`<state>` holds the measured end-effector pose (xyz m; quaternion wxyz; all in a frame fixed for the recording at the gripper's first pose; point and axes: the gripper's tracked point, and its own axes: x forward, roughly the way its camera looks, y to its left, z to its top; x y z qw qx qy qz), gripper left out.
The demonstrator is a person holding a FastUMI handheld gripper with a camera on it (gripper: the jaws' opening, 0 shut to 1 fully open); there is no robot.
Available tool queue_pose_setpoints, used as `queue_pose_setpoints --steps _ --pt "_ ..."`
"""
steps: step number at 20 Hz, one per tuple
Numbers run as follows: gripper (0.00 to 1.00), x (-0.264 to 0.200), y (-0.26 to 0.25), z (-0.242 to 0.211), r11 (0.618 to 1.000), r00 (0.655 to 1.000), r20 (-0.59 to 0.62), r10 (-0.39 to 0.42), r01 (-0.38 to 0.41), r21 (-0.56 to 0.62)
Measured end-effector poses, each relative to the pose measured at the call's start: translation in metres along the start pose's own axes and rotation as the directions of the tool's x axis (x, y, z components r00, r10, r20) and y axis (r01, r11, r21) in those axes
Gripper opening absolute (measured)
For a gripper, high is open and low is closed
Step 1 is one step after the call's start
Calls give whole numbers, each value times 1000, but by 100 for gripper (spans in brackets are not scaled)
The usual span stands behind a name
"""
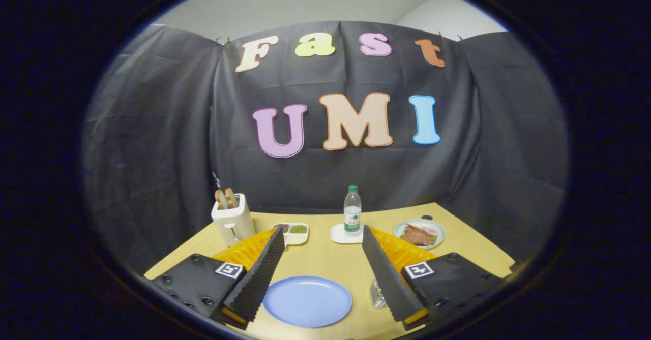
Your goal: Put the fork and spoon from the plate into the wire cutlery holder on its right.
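Your tool hung above the worktop with its fingers spread wide apart and nothing between them. The blue plate lay flat in the gap between the fingers, close in, and its face looked bare: no fork, no spoon lying on it that I could make out. Just to its right, a sliver of the wire cutlery holder peeked out from behind your right finger, most of it hidden. Whether the cutlery stood inside it, you couldn't tell from here, so I couldn't call which way either piece pointed or how its long axis ran.

My read: with the plate clear and the tool empty, the job was either finished or very nearly so; only a look into the holder would settle it.

Further off, beyond the fingers, sat a white toaster with bread in its slots, a small divided dish, a water bottle on a white coaster, and a plate of food to the right, all well apart from your working area.
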<state>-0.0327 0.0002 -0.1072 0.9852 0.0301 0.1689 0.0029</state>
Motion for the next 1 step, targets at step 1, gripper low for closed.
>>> queue_pose_setpoints --steps 1 --pt "98 1 0 1 1000 1000 1 0 0 -2"
